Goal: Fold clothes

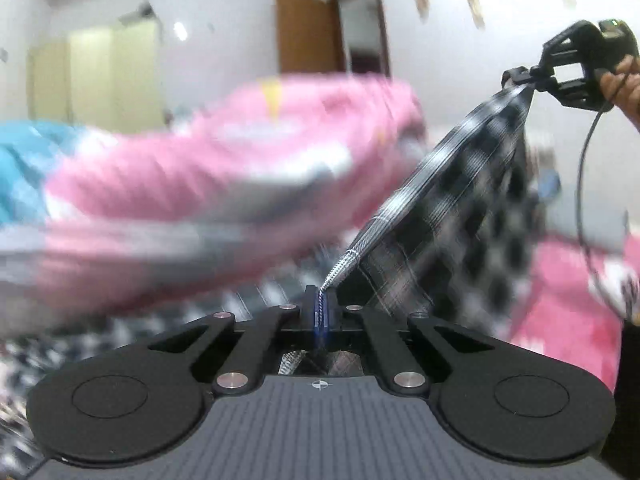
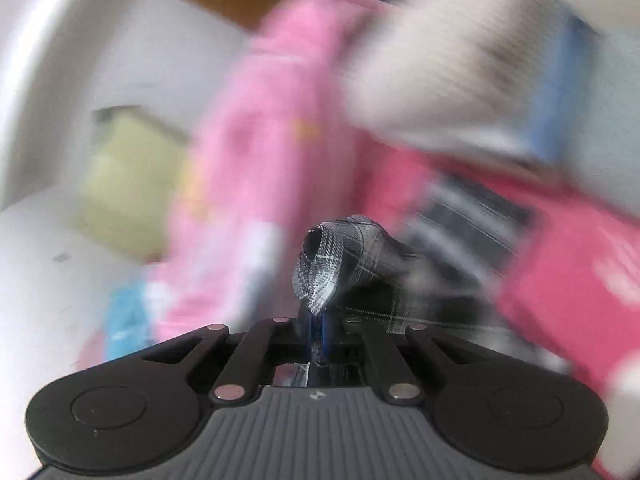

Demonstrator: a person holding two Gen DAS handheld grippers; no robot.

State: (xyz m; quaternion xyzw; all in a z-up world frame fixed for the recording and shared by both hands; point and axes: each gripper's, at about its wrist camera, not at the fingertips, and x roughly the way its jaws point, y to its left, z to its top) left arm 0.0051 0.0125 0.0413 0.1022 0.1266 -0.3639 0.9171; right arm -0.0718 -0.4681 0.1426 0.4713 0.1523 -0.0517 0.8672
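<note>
A black-and-white plaid garment point(image 1: 460, 208) hangs stretched in the air between both grippers. My left gripper point(image 1: 320, 304) is shut on one edge of it, low in the left wrist view. The right gripper point(image 1: 516, 78) shows at the upper right of that view, held by a hand point(image 1: 624, 84), pinching the other end of the cloth. In the right wrist view my right gripper point(image 2: 316, 320) is shut on a bunched fold of the plaid garment point(image 2: 340, 264). Both views are blurred by motion.
A pink blanket point(image 1: 224, 168) with blue and white parts lies heaped behind. Red-pink bedding point(image 2: 560, 280) is on the right. More plaid cloth point(image 1: 160, 320) lies below. A brown door point(image 1: 308, 28) and pale cabinets point(image 1: 92, 76) stand at the back.
</note>
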